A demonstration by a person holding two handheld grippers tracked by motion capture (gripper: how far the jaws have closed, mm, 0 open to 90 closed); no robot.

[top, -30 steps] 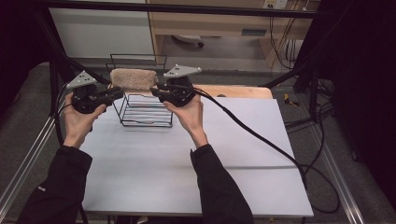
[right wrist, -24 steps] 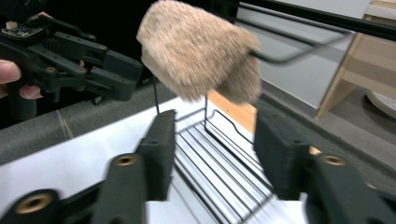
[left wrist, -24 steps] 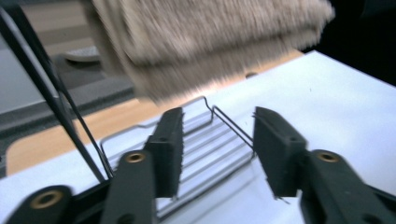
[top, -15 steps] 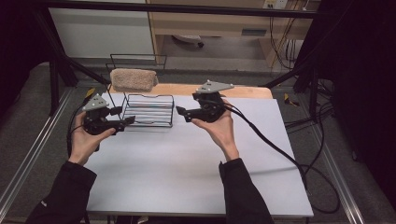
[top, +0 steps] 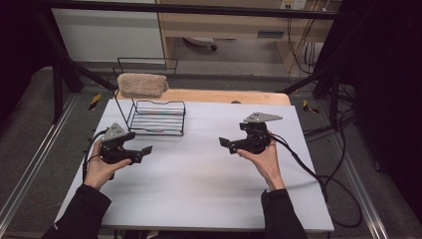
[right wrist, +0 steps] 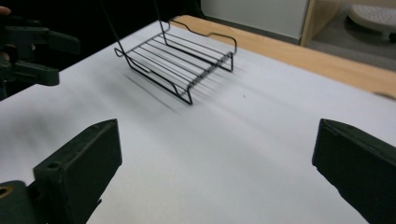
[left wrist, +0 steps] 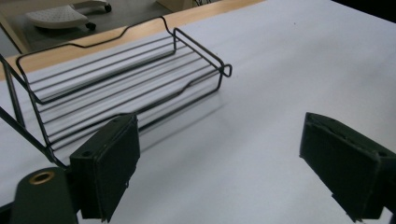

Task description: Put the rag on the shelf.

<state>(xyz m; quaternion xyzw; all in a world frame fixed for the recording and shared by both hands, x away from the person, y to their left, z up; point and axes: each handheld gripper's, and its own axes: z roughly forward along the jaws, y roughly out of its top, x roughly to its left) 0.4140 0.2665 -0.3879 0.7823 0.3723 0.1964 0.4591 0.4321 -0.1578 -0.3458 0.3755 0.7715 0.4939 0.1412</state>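
Both claws (top: 144,152) wide apart, empty

both hand-held grippers (top: 145,151) (top: 225,144) released towel (top: 142,84), lowered.

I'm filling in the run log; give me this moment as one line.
towel: on rack top tier | left gripper: open, empty | right gripper: open, empty | both jaws just opened

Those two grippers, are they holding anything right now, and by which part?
Nothing is held. The left gripper and right gripper have just been opening and stand open over the bare table. The towel lies on top of the rack.
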